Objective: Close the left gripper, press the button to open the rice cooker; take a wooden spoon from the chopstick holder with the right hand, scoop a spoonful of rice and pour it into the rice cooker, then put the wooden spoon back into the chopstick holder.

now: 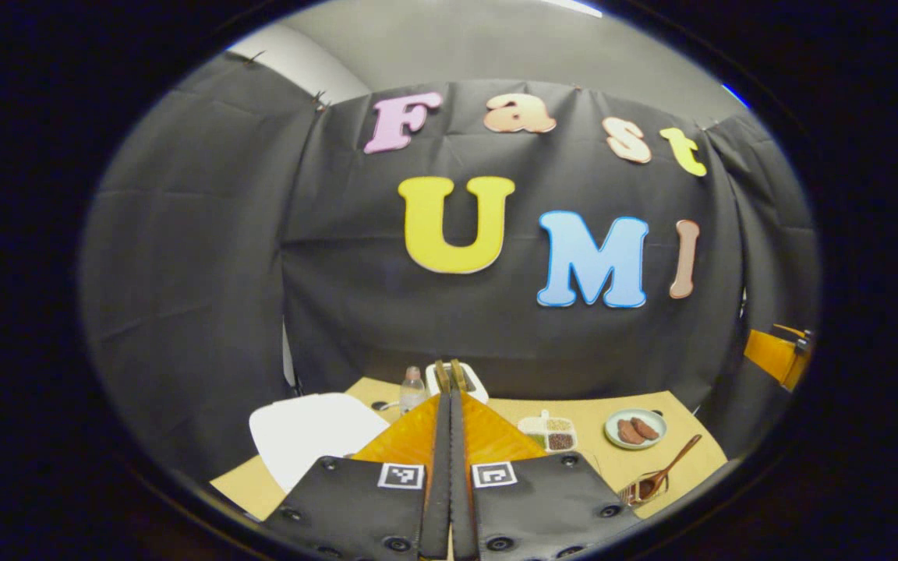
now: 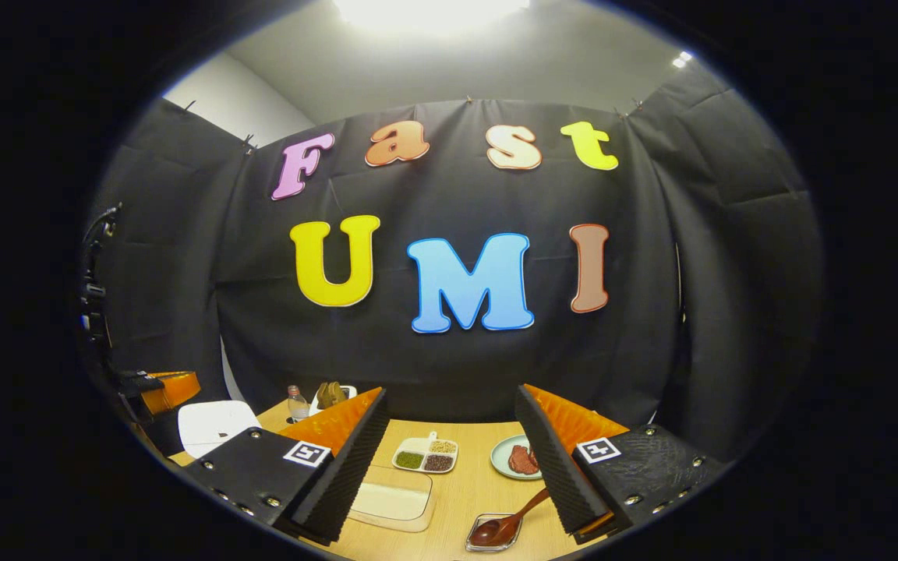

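1. Left gripper (image 1: 450, 436): my fingers are pressed together with nothing between them, so it is already set for pressing.
2. Right gripper (image 2: 449, 460): fingers spread wide apart, holding nothing, hovering above the near table edge.
3. Rice cooker (image 1: 312, 432): white, lid down, on the table's left side. From my left gripper it lies just left of the fingertips and lower. In the right gripper view it sits far left, well apart from the right fingers.
4. I can't make out the button; too small and partly hidden.
5. Wooden spoon (image 2: 507, 523): lying with its bowl in a small clear dish (image 2: 488, 539), handle running up and right toward my right finger. It's close below the right gripper, well apart from the left one.
6. Farther out: divided grain tray (image 2: 426, 454) mid-table, plate with brown pieces (image 2: 513, 458) right of it, clear lidded box (image 2: 390, 499) near, bottle (image 2: 298, 403) and white holder with wooden handles (image 2: 332, 394) at the far left.
7. My judgement: the press comes first, the left arm is nearer the cooker, and I need to move down and left onto the lid front.
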Demonstrator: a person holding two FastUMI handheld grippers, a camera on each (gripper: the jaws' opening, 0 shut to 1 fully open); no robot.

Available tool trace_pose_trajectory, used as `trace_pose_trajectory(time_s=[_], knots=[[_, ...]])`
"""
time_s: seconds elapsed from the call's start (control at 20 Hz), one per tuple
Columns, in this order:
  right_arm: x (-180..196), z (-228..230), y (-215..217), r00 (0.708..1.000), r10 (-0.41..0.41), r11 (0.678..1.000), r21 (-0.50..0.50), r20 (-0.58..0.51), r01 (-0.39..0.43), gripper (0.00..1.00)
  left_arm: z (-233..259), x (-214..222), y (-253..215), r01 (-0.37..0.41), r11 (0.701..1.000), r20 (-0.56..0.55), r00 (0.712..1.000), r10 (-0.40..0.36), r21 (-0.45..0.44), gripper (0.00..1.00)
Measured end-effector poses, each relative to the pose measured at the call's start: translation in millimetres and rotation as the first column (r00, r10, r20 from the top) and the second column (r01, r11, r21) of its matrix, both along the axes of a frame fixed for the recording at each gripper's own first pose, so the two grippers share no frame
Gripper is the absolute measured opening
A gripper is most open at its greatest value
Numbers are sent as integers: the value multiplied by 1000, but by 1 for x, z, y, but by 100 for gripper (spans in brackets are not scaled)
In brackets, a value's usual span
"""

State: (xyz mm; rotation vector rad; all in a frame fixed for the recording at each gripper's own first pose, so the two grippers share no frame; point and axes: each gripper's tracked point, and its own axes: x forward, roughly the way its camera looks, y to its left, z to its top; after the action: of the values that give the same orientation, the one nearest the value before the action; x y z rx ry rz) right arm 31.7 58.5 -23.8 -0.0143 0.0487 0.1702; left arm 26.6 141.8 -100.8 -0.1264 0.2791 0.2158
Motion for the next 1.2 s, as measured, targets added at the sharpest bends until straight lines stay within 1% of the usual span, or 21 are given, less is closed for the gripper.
trace_pose_trajectory(time_s=[0.2, 0.35, 0.45, 0.55, 0.7, 0.8, 0.85, 0.95, 1.0, 1.05, 1.2], knots=[[7, -1, 9, 1000, 17, 1000, -9, 1, -17, 99, -42, -2, 66, -76, 997, -121, 990, 72, -29, 9], [10, -9, 13, 1000, 23, 1000, -11, -16, -23, 99, -77, 0, 96, -126, 985, -224, 970, 97, -115, 8], [13, -15, 12, 999, 17, 1000, -11, -35, -18, 99, -103, 6, 115, -145, 981, -280, 954, 104, -131, 9], [15, -20, 12, 999, 14, 1000, -11, -52, -14, 99, -130, 13, 122, -146, 979, -337, 937, 92, -140, 9], [19, -21, 10, 998, 1, 1000, -17, -59, -2, 99, -159, 25, 128, -158, 976, -389, 917, 88, -152, 9], [22, -21, 9, 998, -7, 1000, -21, -57, 6, 99, -173, 27, 132, -159, 977, -408, 909, 88, -144, 10], [23, -23, 9, 998, -10, 1000, -25, -58, 8, 99, -178, 29, 134, -158, 978, -417, 905, 88, -137, 9], [24, -25, 9, 998, -14, 999, -33, -66, 12, 99, -190, 30, 136, -158, 979, -439, 894, 87, -127, 9], [26, -25, 7, 997, -22, 999, -35, -68, 20, 99, -196, 31, 139, -162, 981, -451, 887, 96, -110, 11], [26, -24, 5, 997, -29, 999, -29, -65, 27, 99, -202, 30, 140, -159, 981, -466, 880, 91, -108, 9], [29, -22, 5, 998, -32, 999, -25, -58, 30, 99, -198, 33, 141, -154, 984, -455, 885, 98, -86, 9]])
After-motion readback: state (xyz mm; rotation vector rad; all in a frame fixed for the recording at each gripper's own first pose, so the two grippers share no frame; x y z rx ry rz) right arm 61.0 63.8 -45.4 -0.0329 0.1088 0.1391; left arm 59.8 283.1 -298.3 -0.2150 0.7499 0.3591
